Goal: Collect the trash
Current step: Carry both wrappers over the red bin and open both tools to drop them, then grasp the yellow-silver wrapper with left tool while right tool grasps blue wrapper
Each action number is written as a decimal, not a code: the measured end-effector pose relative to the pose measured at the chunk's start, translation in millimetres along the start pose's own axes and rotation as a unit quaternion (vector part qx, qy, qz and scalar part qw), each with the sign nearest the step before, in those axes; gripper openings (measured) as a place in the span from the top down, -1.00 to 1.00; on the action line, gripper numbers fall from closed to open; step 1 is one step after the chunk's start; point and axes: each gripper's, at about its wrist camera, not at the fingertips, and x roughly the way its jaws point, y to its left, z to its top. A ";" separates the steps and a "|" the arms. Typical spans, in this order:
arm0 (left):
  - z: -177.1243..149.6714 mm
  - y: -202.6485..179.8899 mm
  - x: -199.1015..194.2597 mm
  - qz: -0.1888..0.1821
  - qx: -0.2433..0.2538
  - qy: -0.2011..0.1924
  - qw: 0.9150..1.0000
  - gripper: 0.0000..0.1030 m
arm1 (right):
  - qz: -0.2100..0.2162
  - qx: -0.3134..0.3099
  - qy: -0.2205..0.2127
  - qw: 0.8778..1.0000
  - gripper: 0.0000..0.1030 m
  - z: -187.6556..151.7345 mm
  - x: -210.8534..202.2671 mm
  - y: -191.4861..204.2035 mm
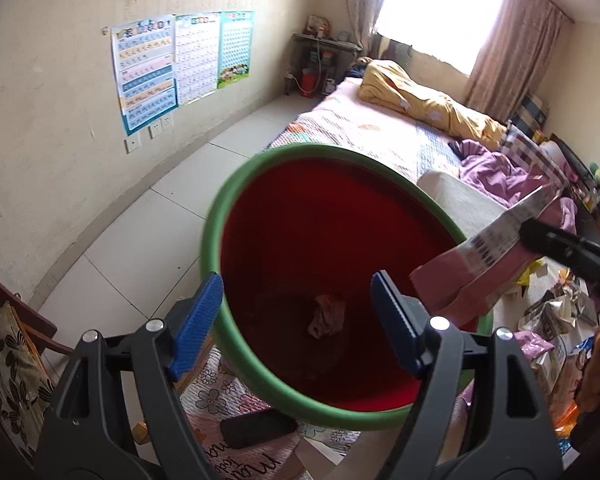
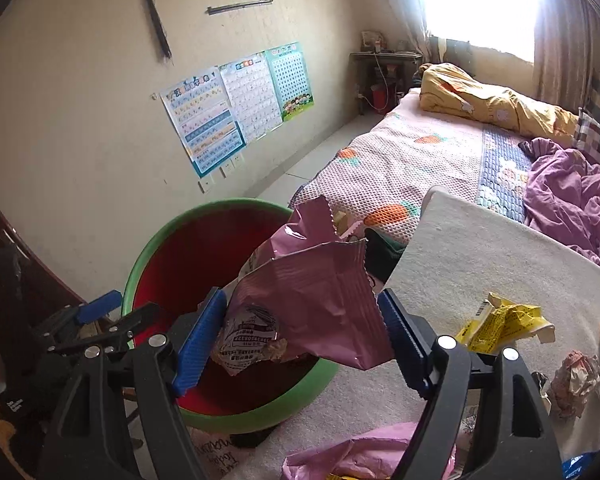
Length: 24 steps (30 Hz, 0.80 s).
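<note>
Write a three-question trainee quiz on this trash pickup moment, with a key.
1. True or false: the right gripper has a pink snack wrapper between its fingers.
2. Which part of the red bin lies between the left gripper's fingers? A) the green rim B) the base C) a handle
3. Fill in: lying at the bottom of the bin is one ____ piece of trash.

Key:
1. True; the wrapper sits between the blue pads, over the bin's edge.
2. A; one finger stands outside the green rim and one inside the bin.
3. Crumpled.
</note>
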 end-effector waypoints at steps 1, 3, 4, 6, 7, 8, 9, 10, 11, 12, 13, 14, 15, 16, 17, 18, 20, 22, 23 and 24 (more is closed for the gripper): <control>0.5 2.3 -1.2 0.002 -0.004 -0.003 1.000 -0.46 | 0.002 -0.007 0.004 1.000 -0.52 0.7 4.3 2.9; 0.9 5.5 -4.5 0.006 -0.011 -0.007 1.000 -0.48 | 0.004 -0.015 0.006 1.000 -0.53 -0.6 9.3 6.8; -0.1 5.6 -5.7 0.008 -0.013 -0.008 1.000 -0.49 | 0.006 -0.016 0.006 1.000 -0.54 -0.4 10.5 8.1; -2.4 6.9 -8.7 0.011 -0.017 -0.012 1.000 -0.50 | 0.011 -0.015 0.003 1.000 -0.64 -1.6 10.3 8.3; -2.8 7.4 -9.6 0.012 -0.018 -0.013 1.000 -0.53 | 0.013 -0.015 0.000 1.000 -0.70 -2.3 8.6 7.1; -4.1 6.1 -10.9 0.013 -0.019 -0.014 1.000 -0.58 | 0.014 -0.014 -0.002 1.000 -0.69 -2.9 6.3 5.4; -3.0 5.4 -10.9 0.012 -0.020 -0.015 1.000 -0.58 | 0.016 -0.012 -0.004 1.000 -0.69 -4.4 2.4 2.7; -3.4 4.4 -11.7 0.012 -0.019 -0.016 1.000 -0.58 | 0.016 -0.010 -0.006 1.000 -0.69 -5.4 -1.6 0.1; -4.4 0.1 -13.5 0.010 -0.017 -0.017 1.000 -0.58 | 0.015 -0.008 -0.009 1.000 -0.69 -6.8 -6.6 -3.5; -4.8 -2.8 -15.4 0.009 -0.014 -0.019 1.000 -0.58 | 0.012 -0.005 -0.012 1.000 -0.69 -9.6 -13.1 -8.4; -5.3 -8.4 -18.2 0.007 -0.007 -0.023 1.000 -0.58 | 0.010 -0.003 -0.014 1.000 -0.69 -11.6 -19.2 -11.9; -5.2 -12.3 -20.3 0.005 -0.001 -0.027 1.000 -0.58 | 0.008 0.000 -0.017 1.000 -0.69 -14.7 -26.2 -17.0; -5.9 -21.3 -24.0 0.000 0.008 -0.032 0.999 -0.58 | 0.005 0.005 -0.020 1.000 -0.69 -18.6 -34.7 -24.7; -6.7 -29.3 -26.6 -0.006 0.016 -0.035 0.999 -0.58 | 0.002 0.009 -0.022 1.000 -0.69 -21.1 -42.3 -31.7; -7.5 -36.6 -28.8 -0.012 0.023 -0.037 0.999 -0.58 | -0.003 0.014 -0.025 1.000 -0.69 -24.9 -50.2 -39.2; -9.3 -48.1 -30.8 -0.021 0.034 -0.038 0.998 -0.58 | -0.010 0.020 -0.027 0.999 -0.69 -29.7 -59.2 -49.6; -14.0 -67.2 -32.0 -0.042 0.051 -0.037 0.997 -0.58 | -0.023 0.033 -0.029 0.999 -0.69 -39.7 -74.3 -66.4; -21.6 -88.4 -32.1 -0.062 0.070 -0.030 0.995 -0.58 | -0.039 0.045 -0.027 0.998 -0.69 -50.7 -88.7 -86.2; -26.2 -100.9 -31.3 -0.073 0.083 -0.027 0.994 -0.58 | -0.048 0.051 -0.025 0.997 -0.69 -57.3 -95.7 -96.8; -30.9 -111.3 -30.5 -0.081 0.095 -0.025 0.992 -0.58 | -0.055 0.058 -0.022 0.997 -0.69 -64.3 -102.0 -106.2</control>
